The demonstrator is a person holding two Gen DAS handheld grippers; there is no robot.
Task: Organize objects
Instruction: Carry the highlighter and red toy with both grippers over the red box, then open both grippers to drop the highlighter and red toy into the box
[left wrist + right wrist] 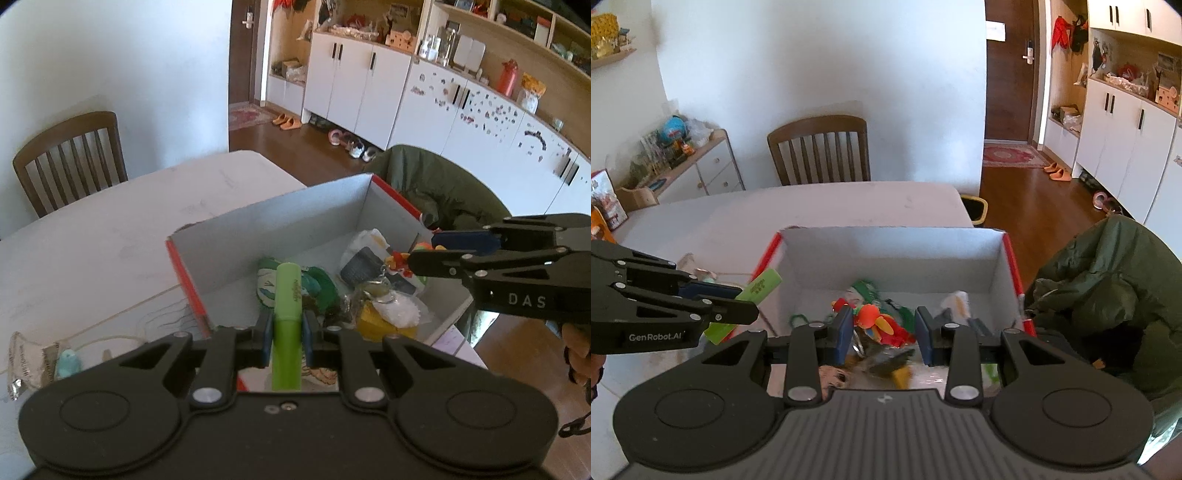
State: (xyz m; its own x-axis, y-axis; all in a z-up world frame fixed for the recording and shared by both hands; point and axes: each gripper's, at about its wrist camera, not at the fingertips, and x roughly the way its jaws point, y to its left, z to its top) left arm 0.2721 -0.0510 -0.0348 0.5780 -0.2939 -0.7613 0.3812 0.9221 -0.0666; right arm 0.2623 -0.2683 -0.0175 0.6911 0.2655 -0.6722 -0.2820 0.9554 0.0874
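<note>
Lime-green plastic fills the near middle of the left wrist view: a marker [287, 306] is clamped between the blue pads of the left gripper [286, 332], its capped end pointing forward over the near wall of the box [280, 218]. In the right wrist view the same marker [753, 295] slants up from that gripper [738, 306] just beside the box's left red edge. The right gripper [882, 332] hangs above the box [886, 254] with its pads spread apart and nothing between them; directly below the gap lies an orange and red toy [877, 321]. Seen from the left, the right gripper [424, 251] reaches in over the box's right side, and part of a hand [576, 350] shows behind it. Inside the grey cardboard lie a green item [317, 284], a yellow block [373, 321] with a white packet [397, 308] on it, a dark ribbed piece [362, 264] and a white wrapper [365, 240]. The box sits on a white table [110, 236], near its right edge. On the table to the left of the box lies a clear packet [33, 362] with a small teal thing [68, 363] beside it. A green jacket [1108, 295] is draped just right of the box. Beyond the table stands a wooden chair [820, 147] against the wall, and further off are white cabinets [358, 85] with shoes [286, 122] on the floor.
</note>
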